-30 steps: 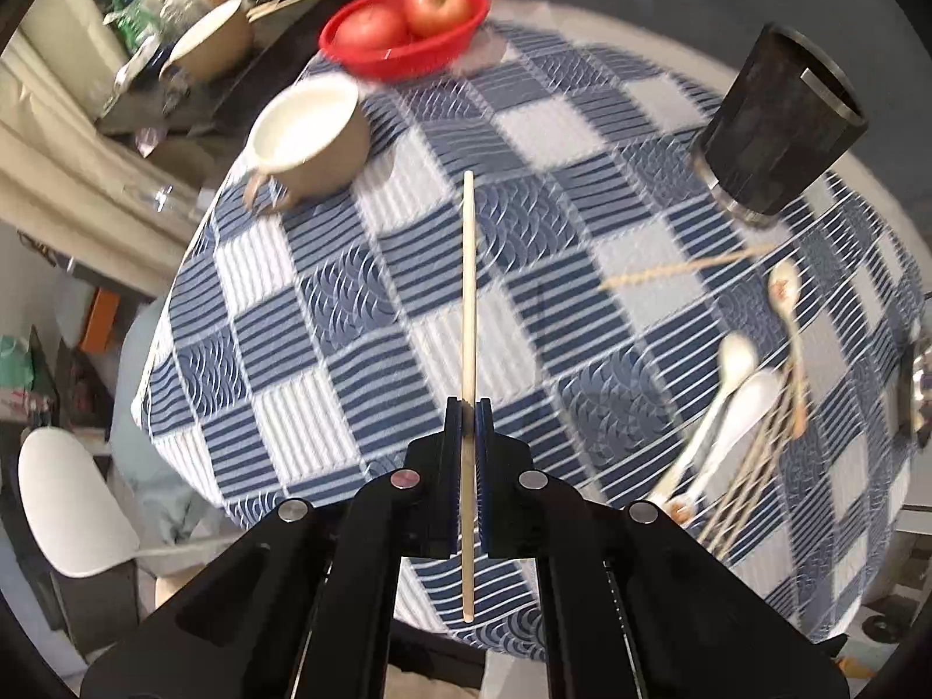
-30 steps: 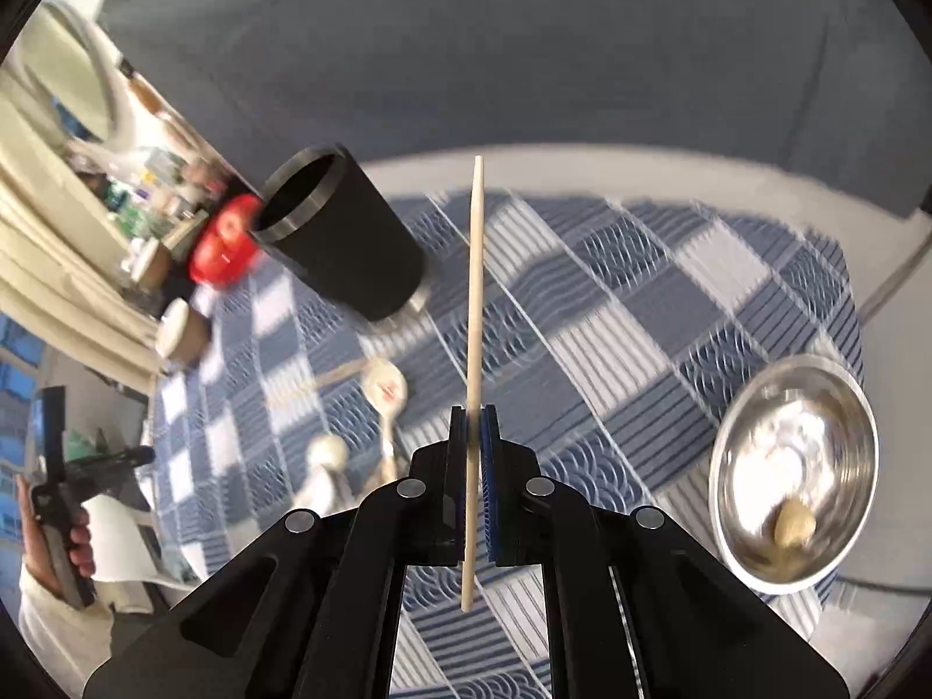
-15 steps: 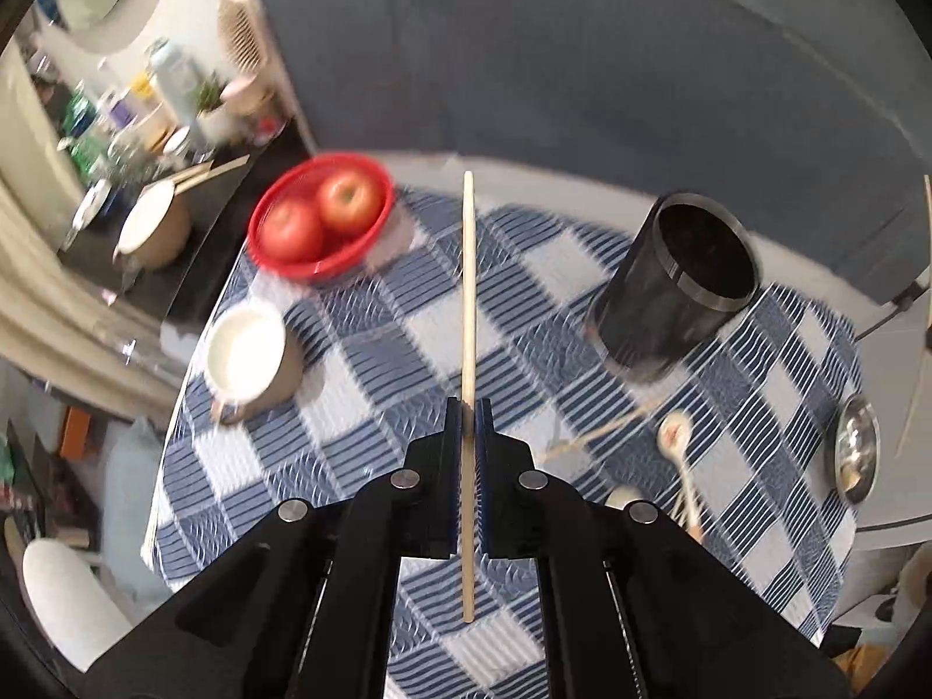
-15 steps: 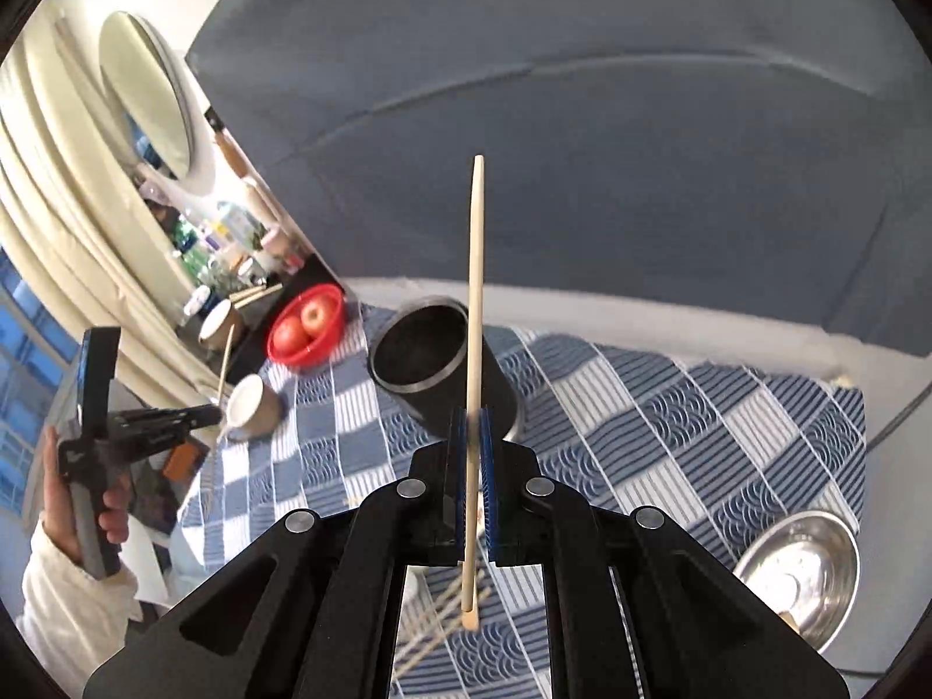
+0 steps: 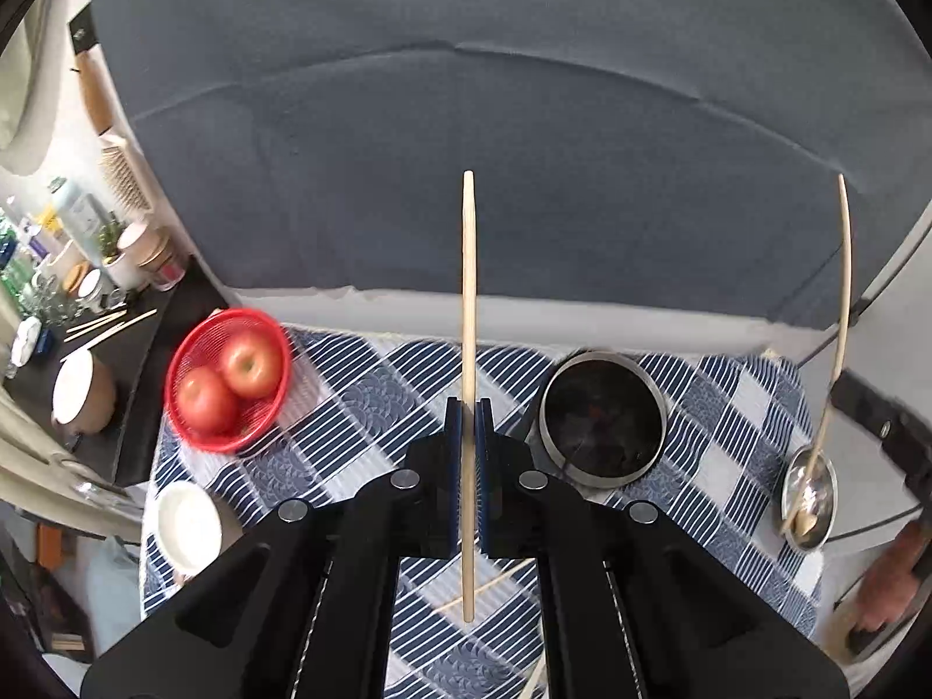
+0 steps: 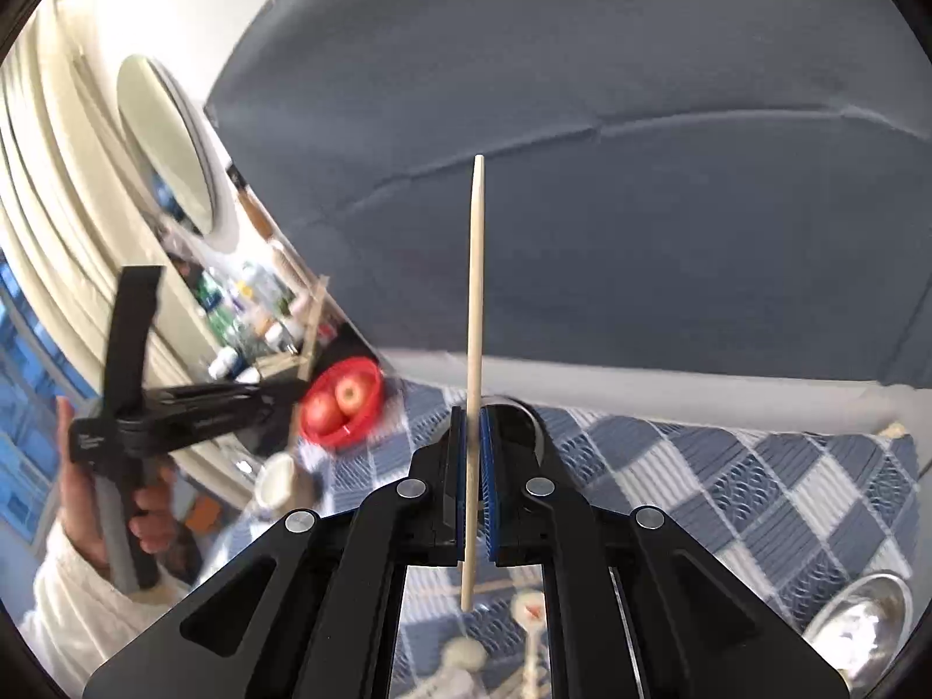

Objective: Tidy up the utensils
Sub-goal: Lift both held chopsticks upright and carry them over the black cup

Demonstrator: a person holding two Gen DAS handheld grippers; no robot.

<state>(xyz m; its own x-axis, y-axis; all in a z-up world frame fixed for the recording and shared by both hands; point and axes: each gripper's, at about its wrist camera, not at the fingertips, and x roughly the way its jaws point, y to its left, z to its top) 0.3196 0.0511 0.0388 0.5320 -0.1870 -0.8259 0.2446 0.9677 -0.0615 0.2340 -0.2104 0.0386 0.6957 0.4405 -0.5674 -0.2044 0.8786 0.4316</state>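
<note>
My left gripper [image 5: 468, 408] is shut on a pale wooden chopstick [image 5: 468, 291] that stands upright, high above the table. The black cylindrical holder [image 5: 603, 416] sits just right of it, its dark mouth showing. My right gripper [image 6: 473, 413] is shut on a second chopstick [image 6: 475, 303], also upright, with the holder [image 6: 527, 419] half hidden behind its fingers. White spoons [image 6: 466, 655] and loose chopsticks [image 5: 495, 585] lie on the checked cloth below. A hand [image 6: 145, 512] holds the left gripper [image 6: 300, 390] at the left of the right wrist view.
A red basket of apples [image 5: 227, 378] and a white mug [image 5: 186, 524] stand at the table's left. A steel bowl [image 5: 809, 495] sits at the right edge. A dark grey sofa back [image 5: 524, 145] rises behind the table, and a cluttered shelf [image 5: 76, 268] is at left.
Both grippers have risen and tilted up with their chopsticks, so the table sits lower in both views. The holder now lies close beside the left gripper's fingers.
</note>
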